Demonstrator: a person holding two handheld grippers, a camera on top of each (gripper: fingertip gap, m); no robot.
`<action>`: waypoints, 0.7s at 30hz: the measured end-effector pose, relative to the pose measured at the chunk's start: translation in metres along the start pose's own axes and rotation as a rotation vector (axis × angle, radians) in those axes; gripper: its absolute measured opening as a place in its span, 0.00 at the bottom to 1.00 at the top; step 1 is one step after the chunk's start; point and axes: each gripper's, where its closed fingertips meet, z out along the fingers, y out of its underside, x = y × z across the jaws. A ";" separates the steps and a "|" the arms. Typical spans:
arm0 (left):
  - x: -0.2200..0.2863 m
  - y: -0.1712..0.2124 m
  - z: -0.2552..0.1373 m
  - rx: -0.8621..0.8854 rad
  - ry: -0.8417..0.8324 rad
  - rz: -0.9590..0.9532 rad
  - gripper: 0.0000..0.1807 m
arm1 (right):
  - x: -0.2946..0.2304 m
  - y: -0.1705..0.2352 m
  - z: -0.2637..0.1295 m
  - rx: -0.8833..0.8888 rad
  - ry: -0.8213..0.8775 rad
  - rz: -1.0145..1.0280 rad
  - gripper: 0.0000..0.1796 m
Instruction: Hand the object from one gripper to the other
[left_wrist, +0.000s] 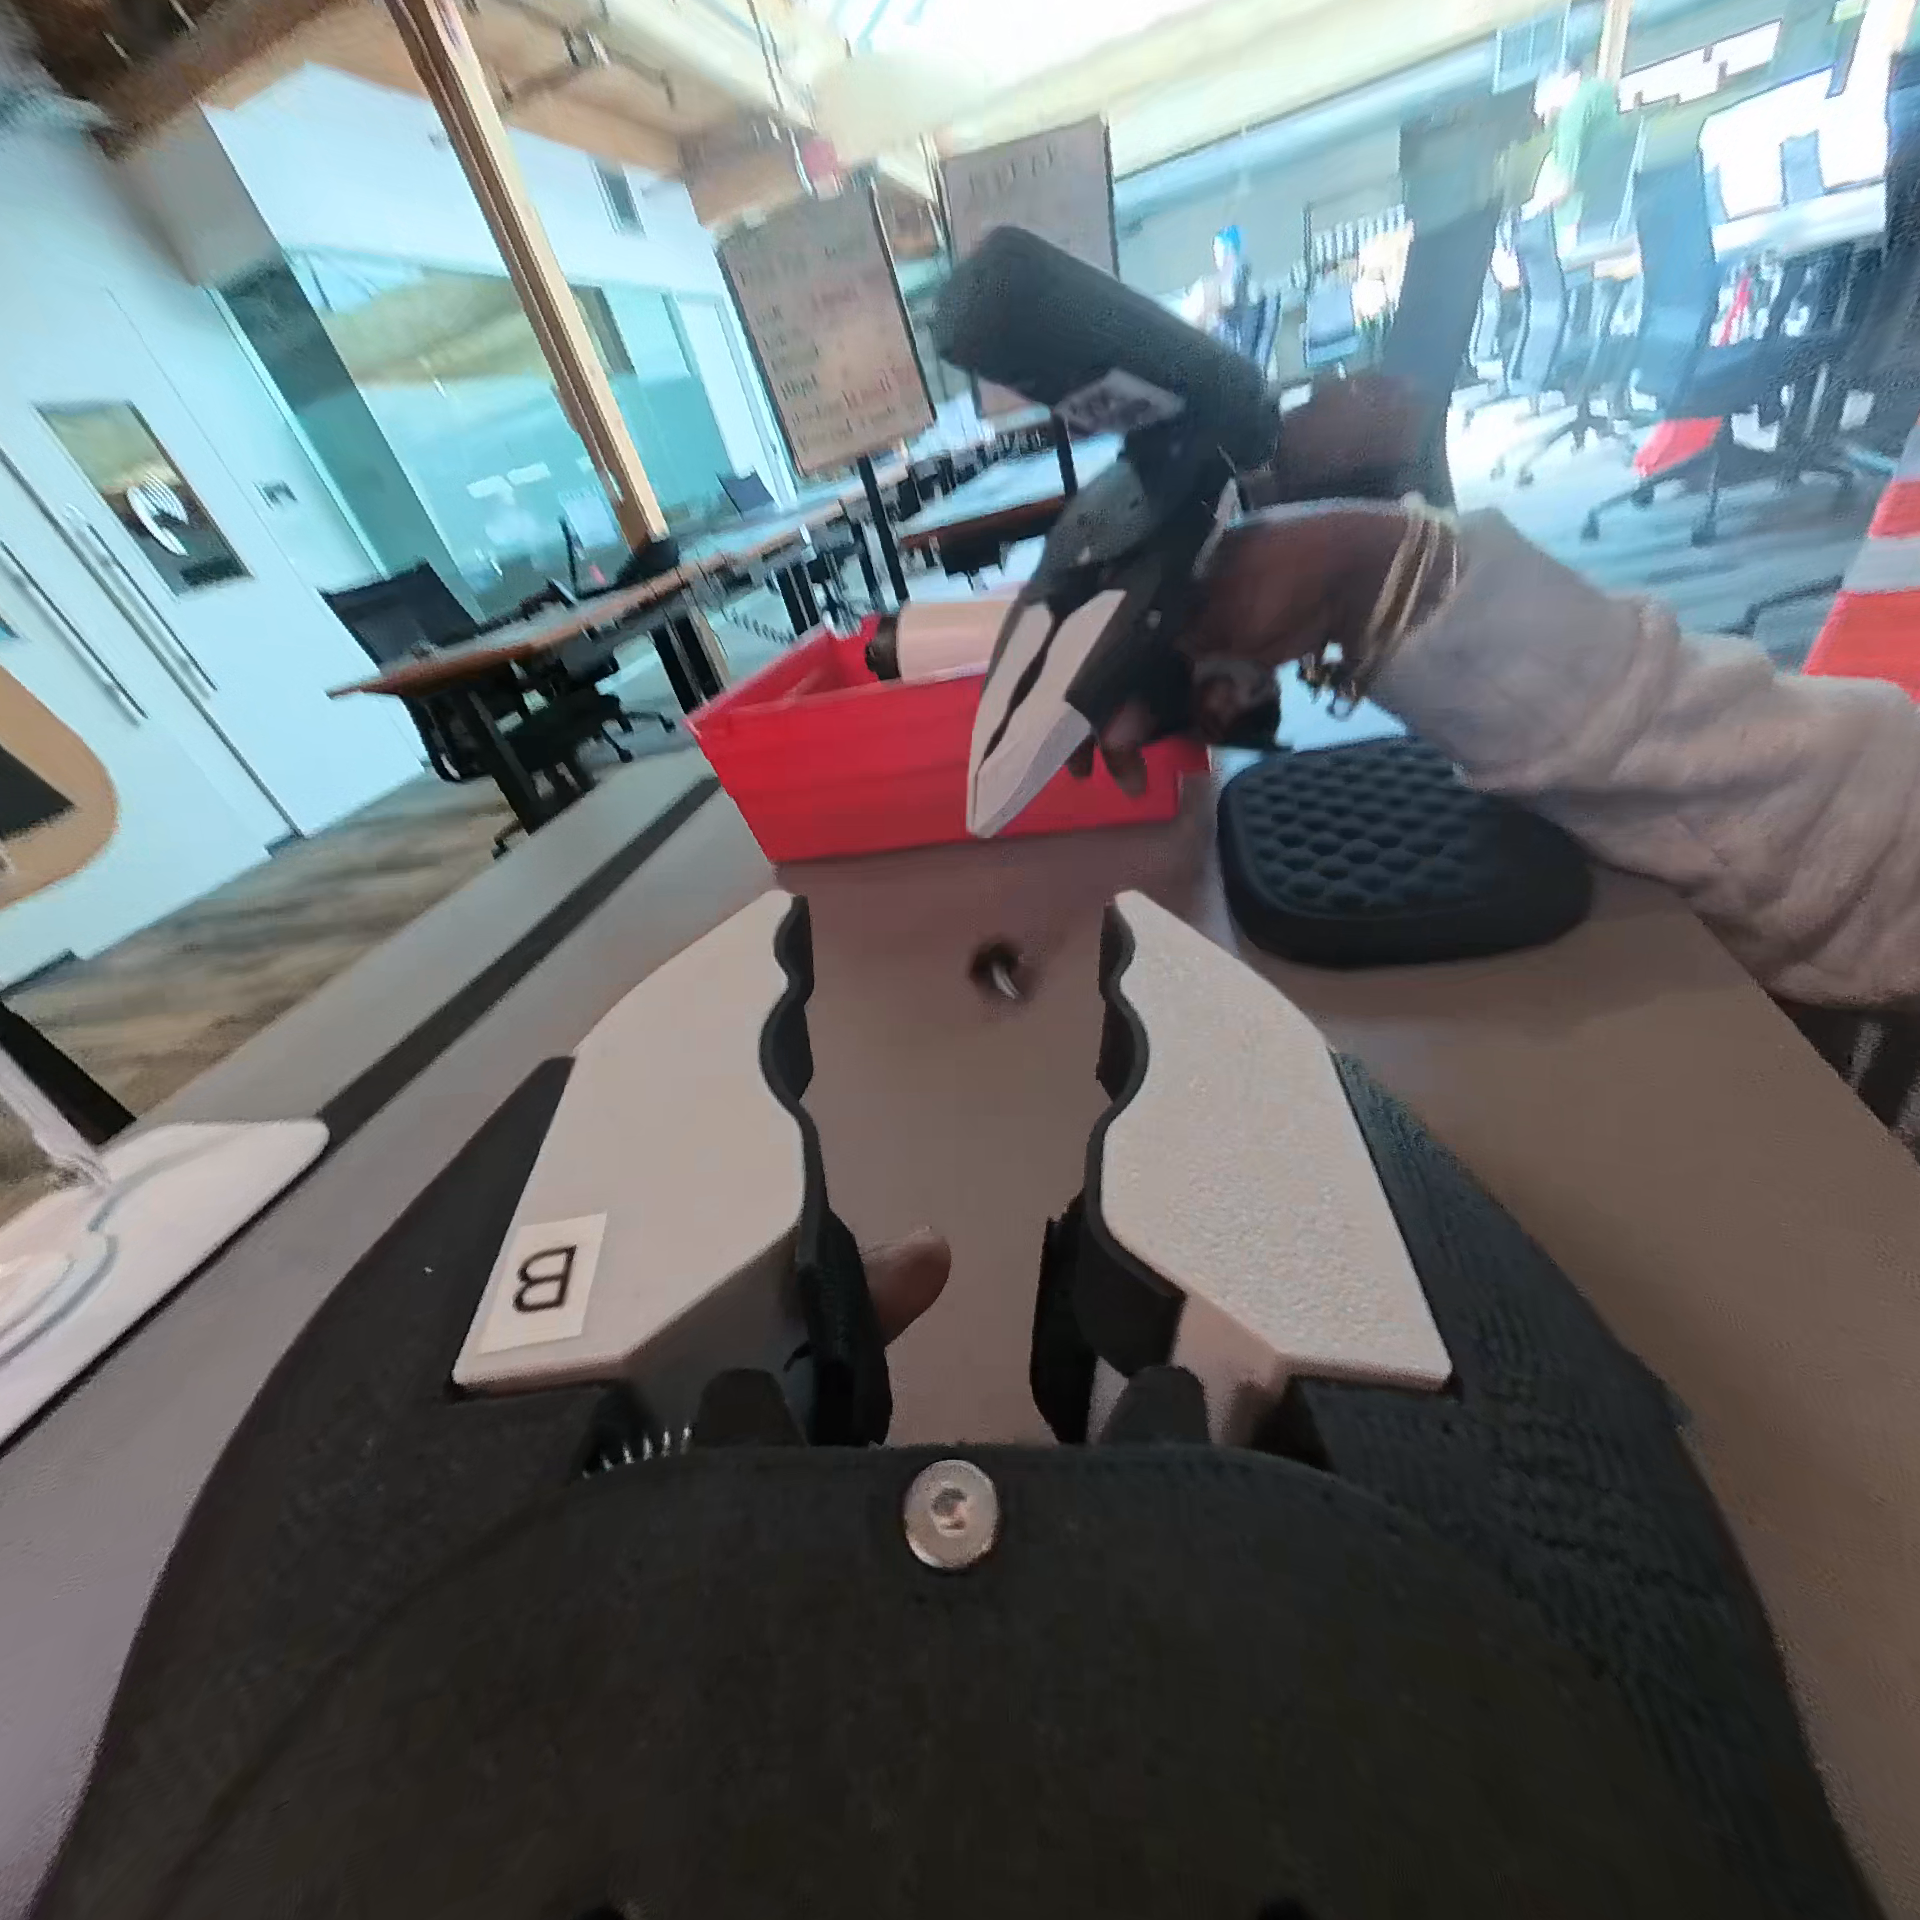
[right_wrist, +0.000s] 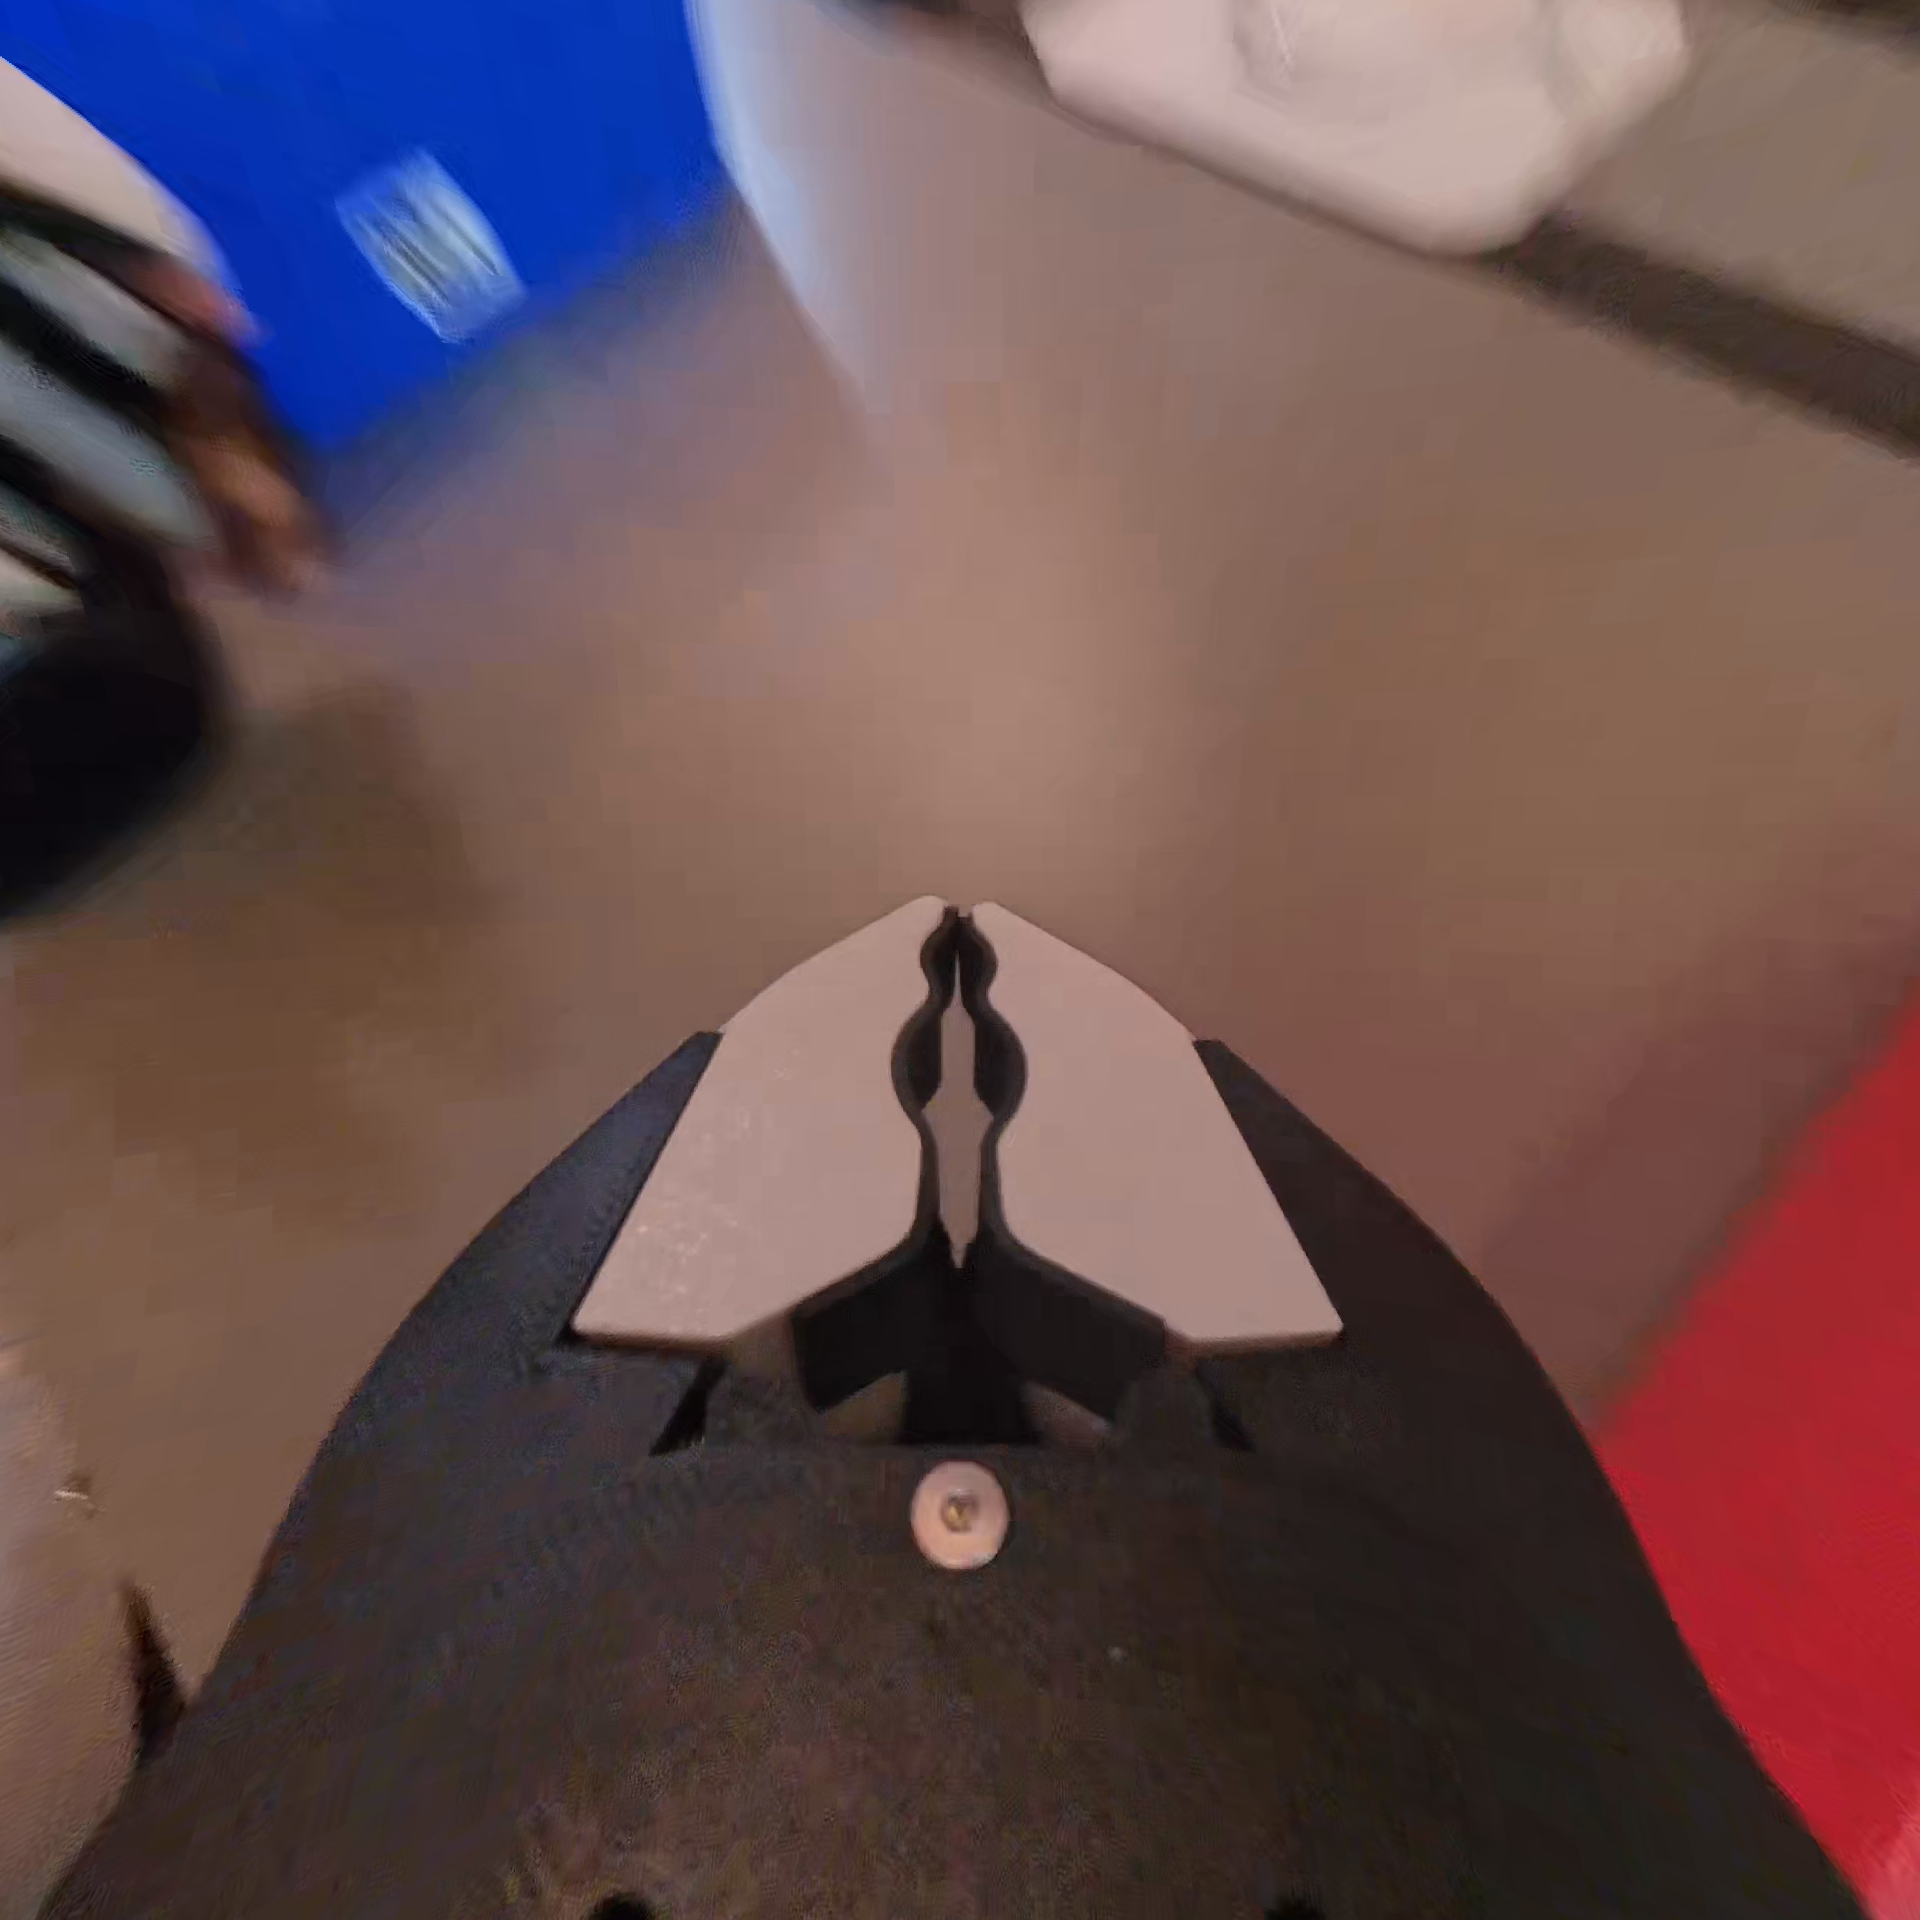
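Here the left tool (left_wrist: 951, 997) is hovering low over the surface (left_wrist: 1558, 1195) with its fingers spread wide apart and nothing between them. Just ahead of its tips, a small screw (left_wrist: 1000, 971) is lying on the bare surface, in line with the gap and slightly toward the right finger; it looks like the object to be passed. It is too small to say which way its length is pointing.

The right tool (left_wrist: 1023, 769) is hanging farther ahead, above the screw, tips pointing down and pressed together on nothing; its own view shows the same, the fingers (right_wrist: 1091, 1122) meeting at the tip over blurred bare surface. It is held in front of a red bin (left_wrist: 862, 758), which is standing toward the far edge with a black honeycomb pad (left_wrist: 1403, 862) beside it on the right.

Judging from this, the left tool is nearer and already lined up, so it would probably be making the pick by dropping forward and closing. The screw's small size is making a slip likely.
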 end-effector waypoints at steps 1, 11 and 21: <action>-0.001 -0.006 -0.001 0.038 -0.011 0.004 0.29 | -0.016 -0.018 -0.003 0.108 -0.099 0.008 0.00; -0.032 -0.002 -0.009 0.012 -0.184 -0.042 0.29 | -0.036 -0.018 0.045 0.047 -0.113 -0.210 0.20; -0.047 0.005 -0.016 -0.004 -0.252 -0.113 0.29 | -0.031 -0.012 0.108 -0.164 -0.071 -0.453 0.20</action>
